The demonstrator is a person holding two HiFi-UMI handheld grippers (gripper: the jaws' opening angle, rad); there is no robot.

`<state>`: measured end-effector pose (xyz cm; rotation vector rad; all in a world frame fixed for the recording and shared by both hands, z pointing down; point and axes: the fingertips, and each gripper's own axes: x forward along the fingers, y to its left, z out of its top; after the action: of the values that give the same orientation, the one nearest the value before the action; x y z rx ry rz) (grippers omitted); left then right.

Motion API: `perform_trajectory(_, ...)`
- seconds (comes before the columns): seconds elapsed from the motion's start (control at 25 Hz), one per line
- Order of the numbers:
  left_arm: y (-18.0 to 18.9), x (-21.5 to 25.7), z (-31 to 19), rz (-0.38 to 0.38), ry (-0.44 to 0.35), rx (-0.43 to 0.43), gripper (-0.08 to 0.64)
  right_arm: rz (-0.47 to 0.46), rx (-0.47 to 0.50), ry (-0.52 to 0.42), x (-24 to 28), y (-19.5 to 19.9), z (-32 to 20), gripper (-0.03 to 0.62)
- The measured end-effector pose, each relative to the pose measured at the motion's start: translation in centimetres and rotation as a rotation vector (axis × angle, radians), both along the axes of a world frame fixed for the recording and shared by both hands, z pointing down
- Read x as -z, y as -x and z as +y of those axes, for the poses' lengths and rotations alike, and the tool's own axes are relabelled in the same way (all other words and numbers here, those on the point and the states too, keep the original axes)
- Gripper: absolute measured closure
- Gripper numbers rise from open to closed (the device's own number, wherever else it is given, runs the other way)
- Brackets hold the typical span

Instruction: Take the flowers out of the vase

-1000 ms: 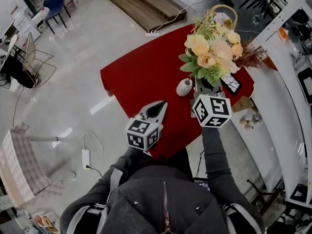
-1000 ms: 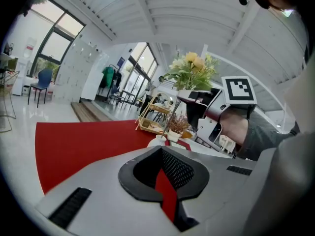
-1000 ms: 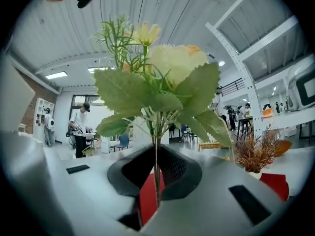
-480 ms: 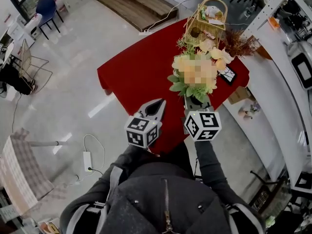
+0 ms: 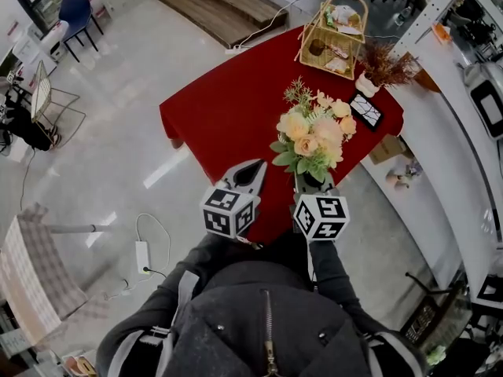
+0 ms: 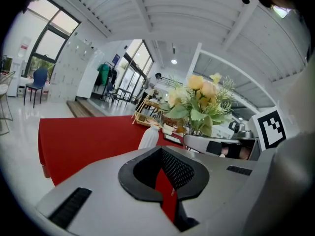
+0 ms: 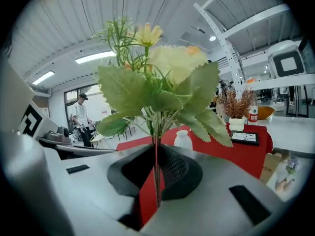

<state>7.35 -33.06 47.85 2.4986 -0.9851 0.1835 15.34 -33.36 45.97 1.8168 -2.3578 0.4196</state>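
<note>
Right gripper view: flowers (image 7: 162, 73) clamped in right gripper (image 7: 156, 154) (white vase (image 7: 183, 139) behind)

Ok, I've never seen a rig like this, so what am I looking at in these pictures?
A person holds a two-jawed gripper in each hand. One picture is from a camera on the person's head, looking down; the other two from cameras on the grippers. The right gripper is closed on the stems of a flower bunch, out of the white vase. The left gripper is shut and empty. On the red table: the vase, a wicker basket, a dried plant in a pot, a small frame.
</note>
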Motion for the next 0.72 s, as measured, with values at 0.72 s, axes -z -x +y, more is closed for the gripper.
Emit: perform_trajectory(0.72, -0.1, 0.4, -1.5, 0.004, -0.011, -0.016, 0.554, -0.035, -0.019, -0.002, 0.2, 0.4, -0.3, 0.56)
